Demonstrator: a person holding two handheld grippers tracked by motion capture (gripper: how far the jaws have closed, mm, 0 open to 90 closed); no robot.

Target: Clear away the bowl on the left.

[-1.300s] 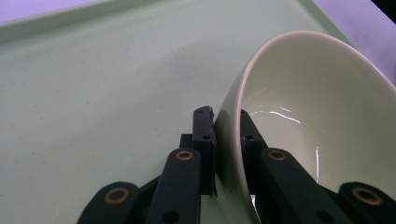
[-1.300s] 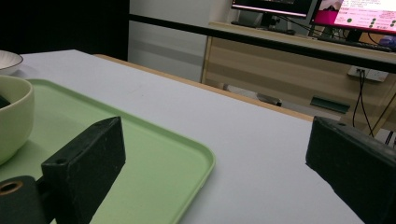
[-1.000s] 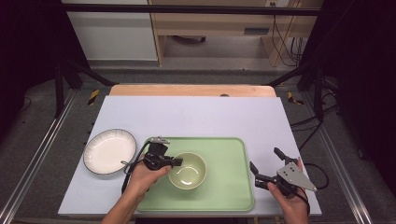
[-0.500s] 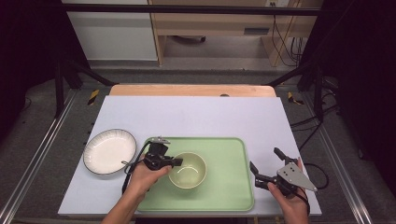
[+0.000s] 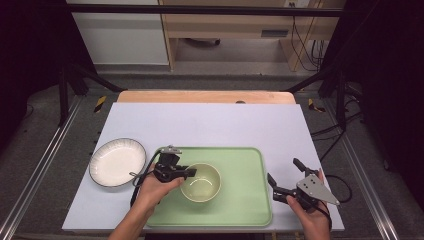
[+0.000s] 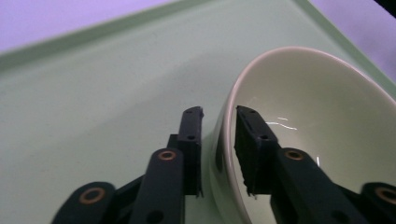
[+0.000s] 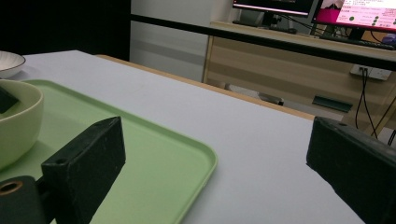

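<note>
Tray (image 5: pixel 240 205) sits on the table (image 5: pixel 210 120) at the near edge, roughly centred, long side along that edge. Bowl (image 5: pixel 201 182) stands upright on the tray, in its left half, closer to the near rim than the far one. Plate (image 5: pixel 117 162) lies on the table just left of the tray, apart from it, near the table's left edge. Left gripper (image 5: pixel 186 172) is at the bowl's left rim, one jaw inside the bowl, one outside over the tray. Right gripper (image 5: pixel 284 176) is off the tray's right rim, by the table's near right corner. Far half of the table carries nothing else.
</note>
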